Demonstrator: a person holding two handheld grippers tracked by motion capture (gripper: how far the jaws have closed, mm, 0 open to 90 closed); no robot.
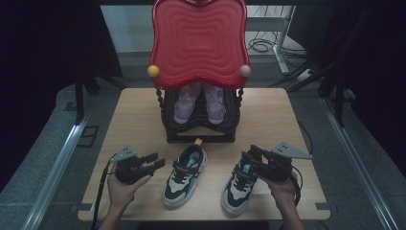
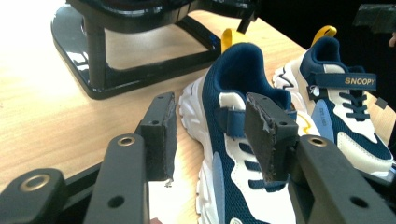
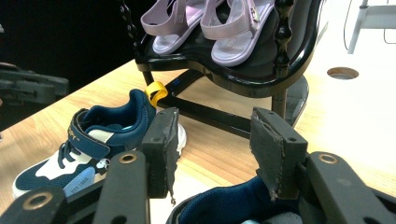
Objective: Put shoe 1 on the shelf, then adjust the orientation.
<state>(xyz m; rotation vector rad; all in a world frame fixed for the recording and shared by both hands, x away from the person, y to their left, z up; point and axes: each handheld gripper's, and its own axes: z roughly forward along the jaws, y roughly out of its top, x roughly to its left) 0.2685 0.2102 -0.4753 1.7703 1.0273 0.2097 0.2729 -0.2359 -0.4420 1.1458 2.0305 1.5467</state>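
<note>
Two navy-and-white sneakers lay on the near part of the surface [image 1: 143,110]: the left sneaker [image 1: 184,175] and the right sneaker [image 1: 239,184], both in front of the black shoe rack [image 1: 198,122], which already held a pair of pink sandals [image 1: 198,103]. The left gripper [image 1: 152,163] hovered just left of its sneaker, jaws wide, holding nothing. The right gripper [image 1: 248,159] stood over the right sneaker's collar, jaws apart, not yet clamped. Judging by this, the sneakers were not yet picked up; lifting and shelving remained.

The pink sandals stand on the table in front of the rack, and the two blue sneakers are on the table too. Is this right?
Not quite. The pink sandals rest on the black rack's shelf, as the right gripper view shows. The two blue sneakers are indeed on the table.
</note>
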